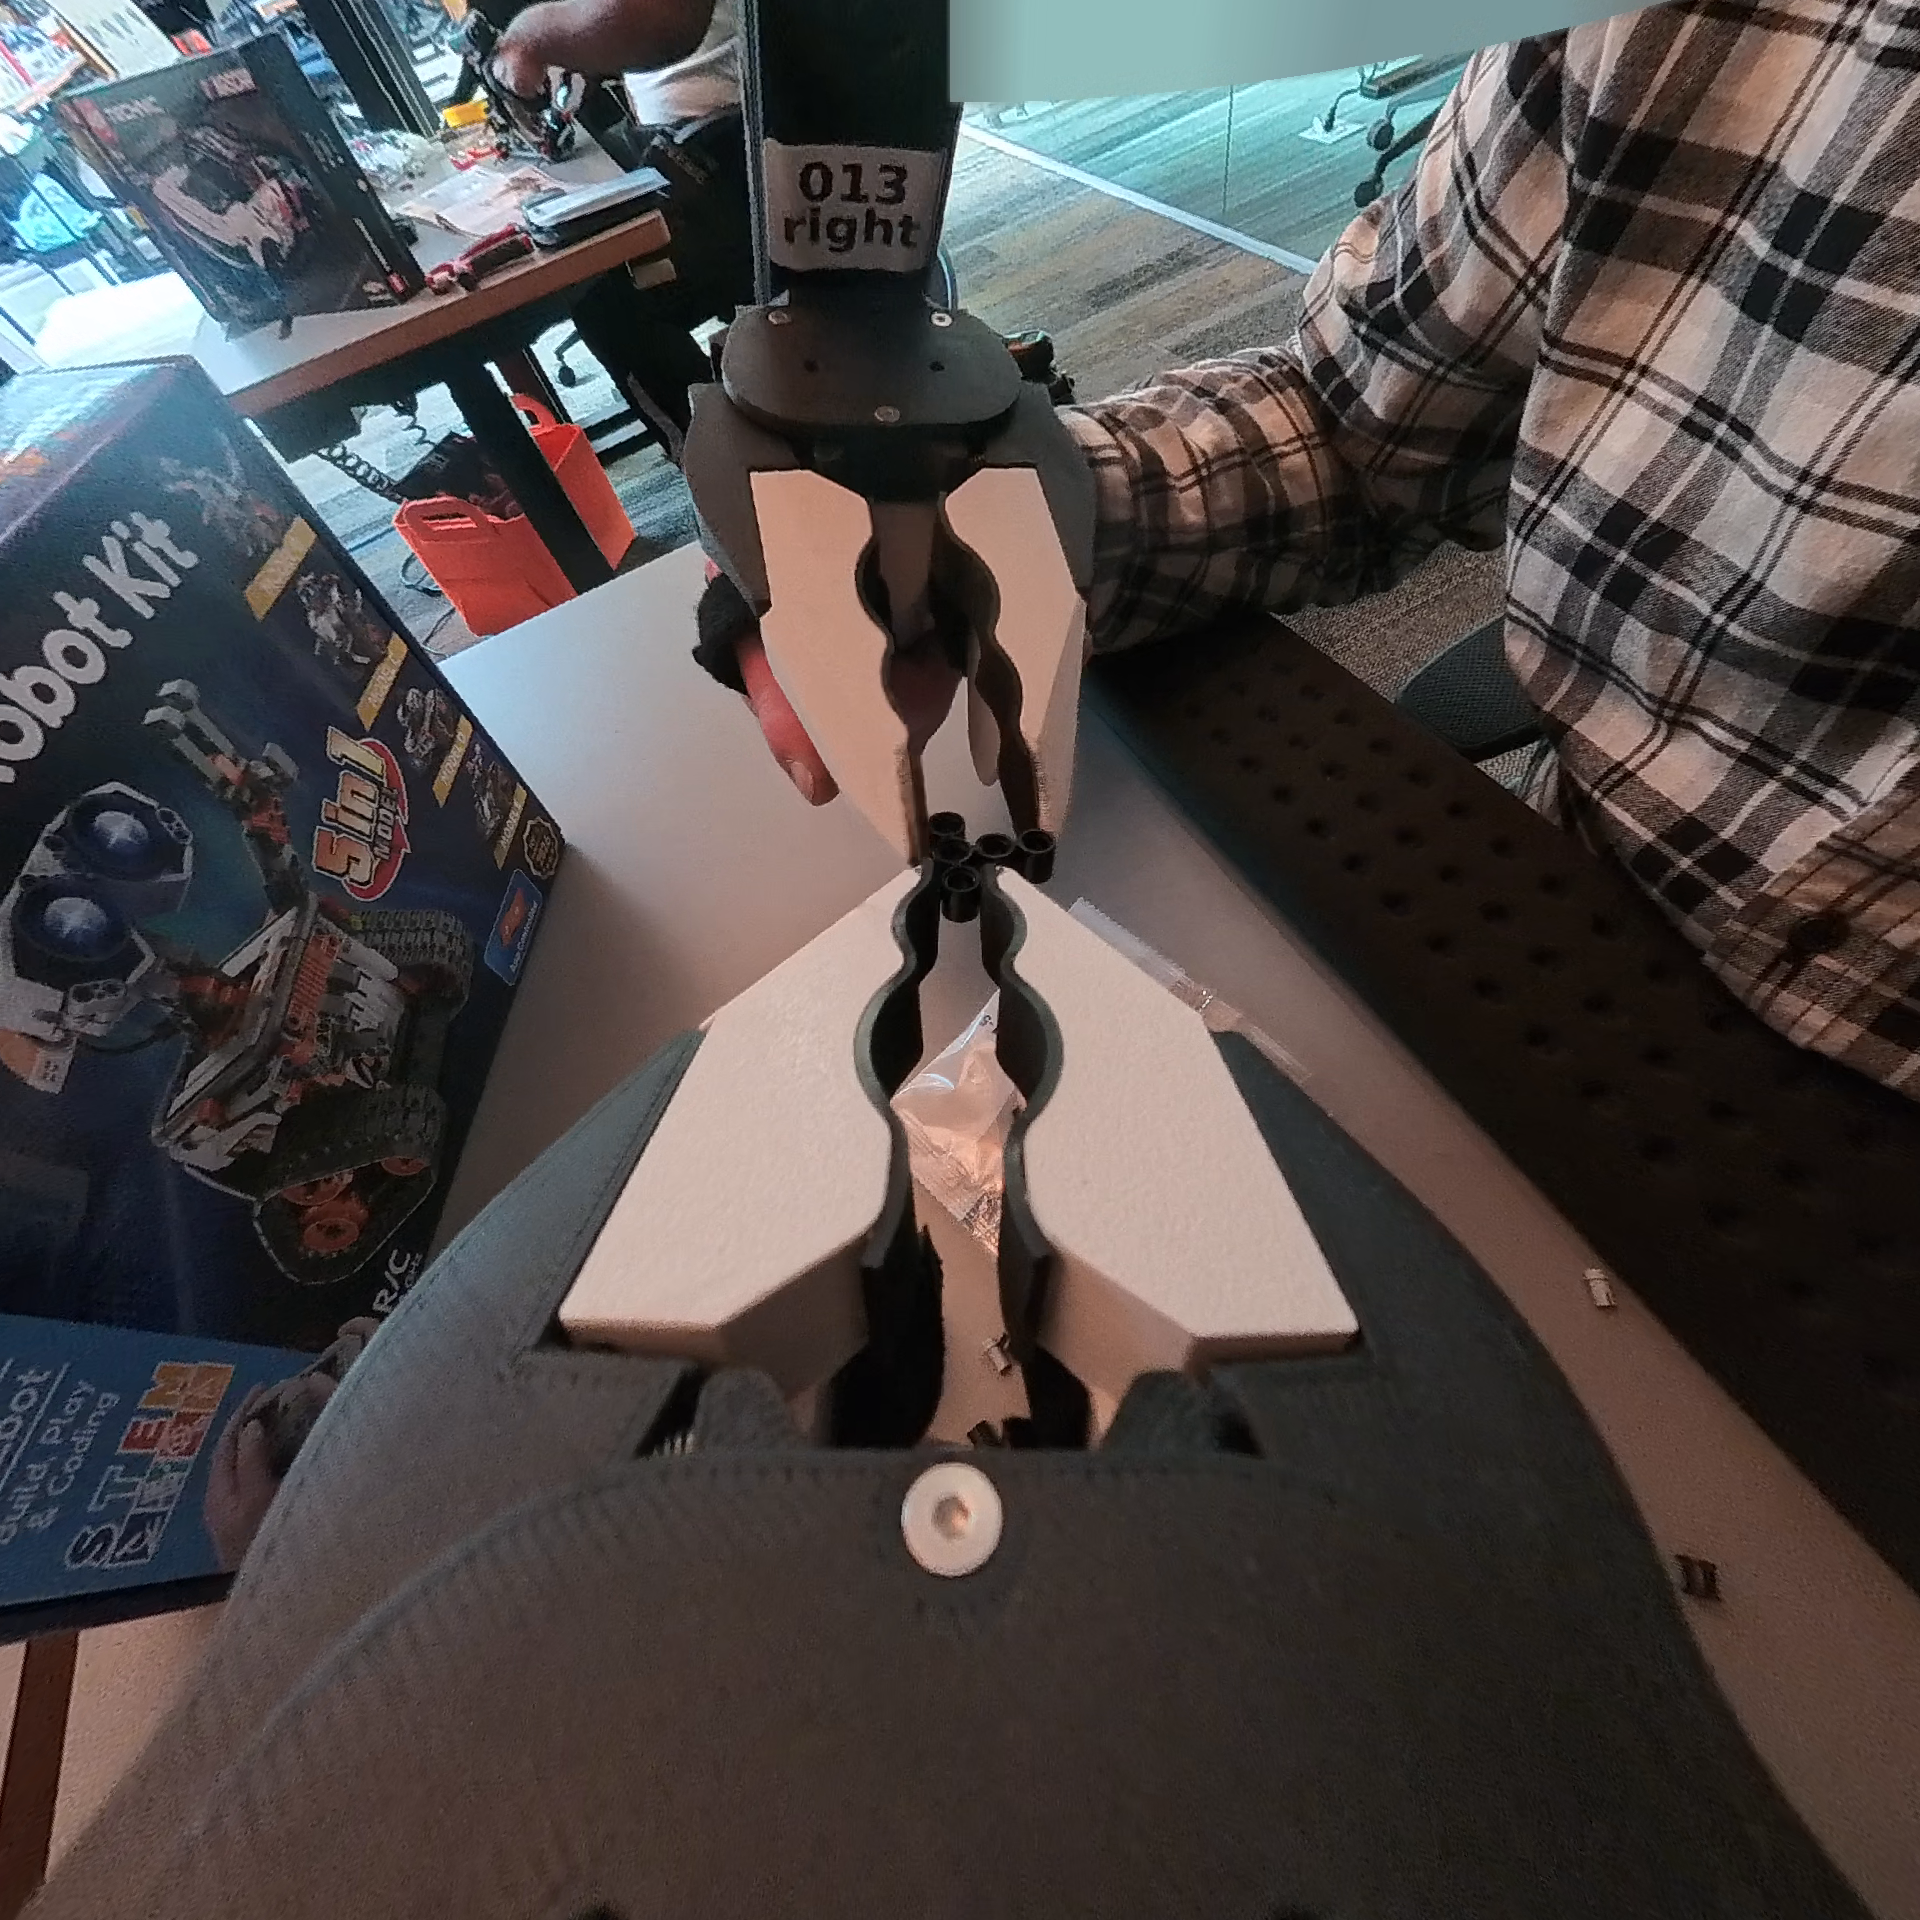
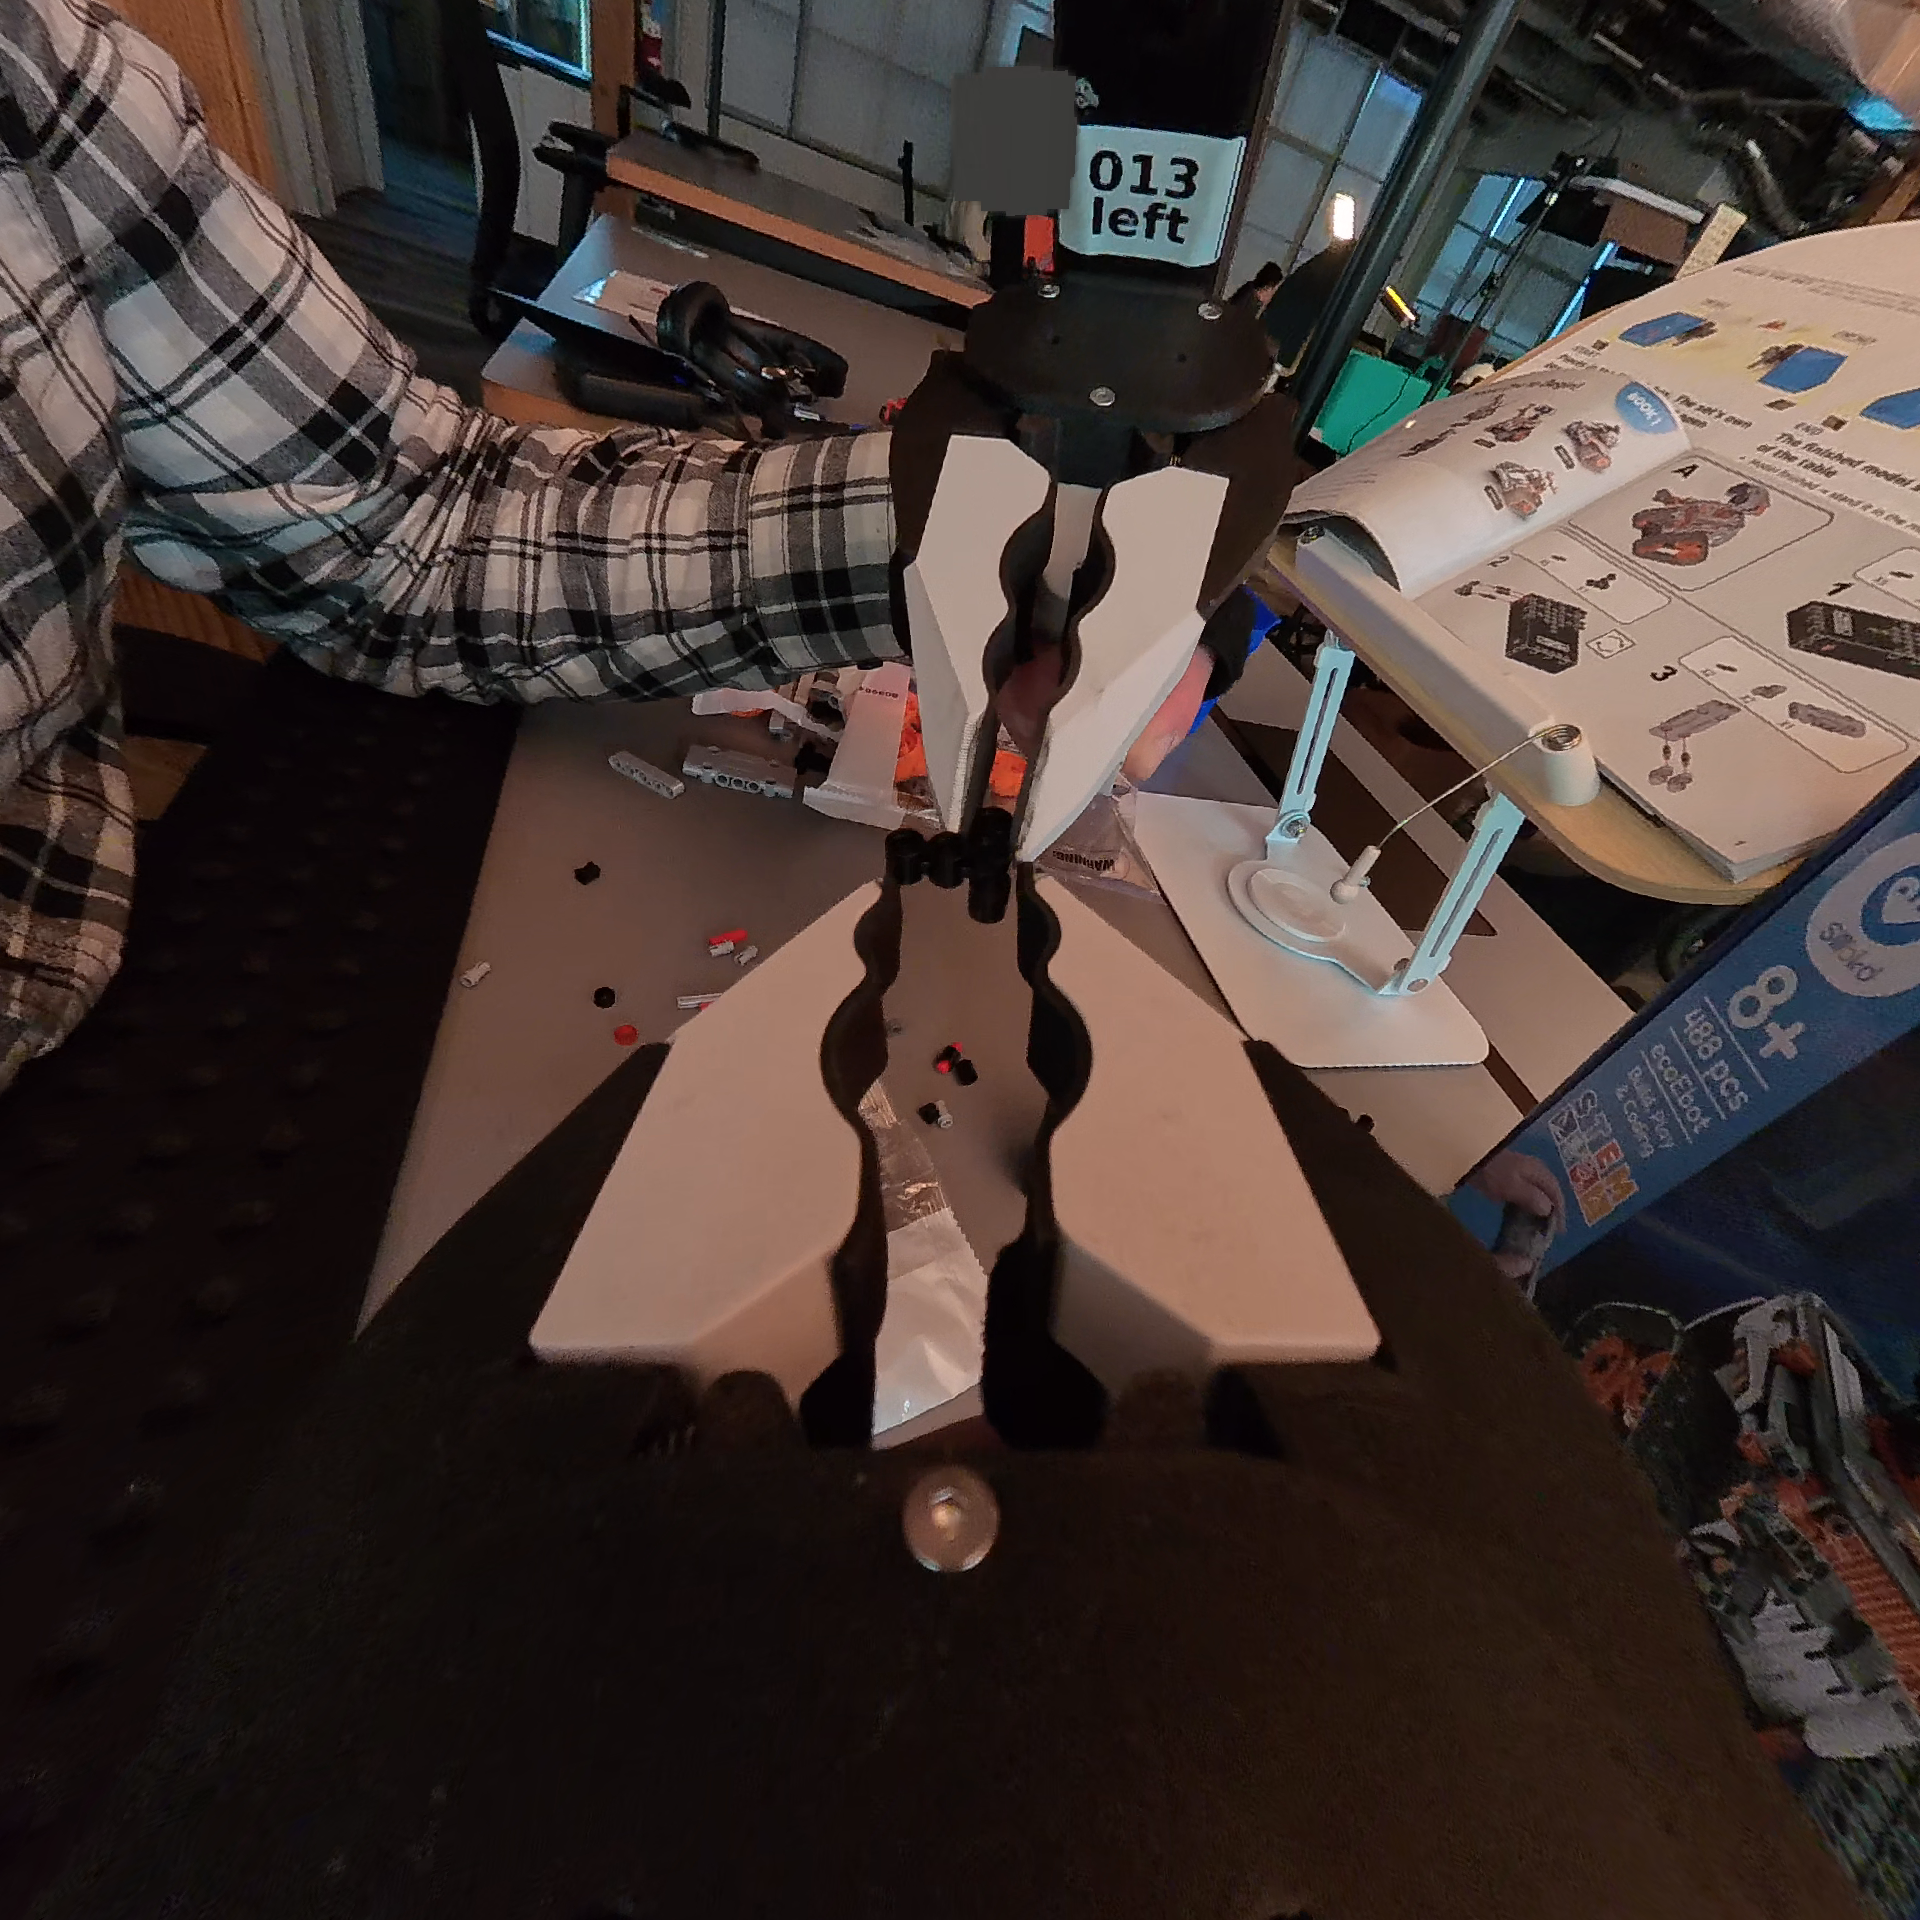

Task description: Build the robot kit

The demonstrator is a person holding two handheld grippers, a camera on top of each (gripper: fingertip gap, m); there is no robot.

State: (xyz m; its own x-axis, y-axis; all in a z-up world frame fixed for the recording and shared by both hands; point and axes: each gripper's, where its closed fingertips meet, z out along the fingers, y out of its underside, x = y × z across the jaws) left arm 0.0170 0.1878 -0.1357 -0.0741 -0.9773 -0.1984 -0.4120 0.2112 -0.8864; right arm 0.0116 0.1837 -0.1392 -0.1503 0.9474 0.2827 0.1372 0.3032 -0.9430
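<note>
Left wrist view: left gripper (image 1: 961,883) jaws pinch small black connector piece (image 1: 982,862) at tips; right gripper (image 1: 971,836) meets it from opposite side, jaws pinched on same piece. Contact points hard to make out, black on black. Plastic bag (image 1: 961,1107) half hidden under jaws. Grey surface (image 1: 644,748), dark pegboard mat (image 1: 1455,883) right of jaws, kit box (image 1: 239,883) left.

Right wrist view: right gripper (image 2: 956,883), black piece (image 2: 951,862) between both tips. Shown only here: loose small parts (image 2: 665,977) left of jaws, instruction booklet (image 2: 1662,582) on white stand (image 2: 1340,935) right; box cut off at edge
</note>
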